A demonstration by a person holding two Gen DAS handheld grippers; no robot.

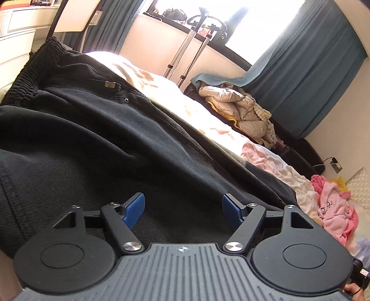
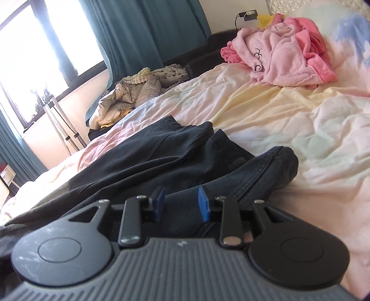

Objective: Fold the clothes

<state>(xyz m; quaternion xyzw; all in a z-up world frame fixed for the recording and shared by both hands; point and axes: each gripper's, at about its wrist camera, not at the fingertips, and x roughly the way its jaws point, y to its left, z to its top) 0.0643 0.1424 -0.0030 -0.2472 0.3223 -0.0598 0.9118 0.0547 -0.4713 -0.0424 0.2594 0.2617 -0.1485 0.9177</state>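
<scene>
From the left wrist camera I see my left gripper with its blue pads spread wide and nothing between them — only the dark trousers lying below and ahead. The trousers stretch across the bed, their elastic waistband at the far upper left of that view, with a small metal tag and a rivet near the pocket seam.

From the right wrist camera my right gripper has its jaws partly apart, narrower than the left, and no cloth is pinched between the pads; the trousers lie just beyond them. The leg ends lie there — one flat hem further off and one rolled, stitched cuff just ahead and to the right, resting on the pale crumpled sheet.

Further up the bed a pink fleece garment lies in a heap. Beside the bed, below the teal curtains, a beige quilted jacket is bundled up. A metal stand rises by the bright window
</scene>
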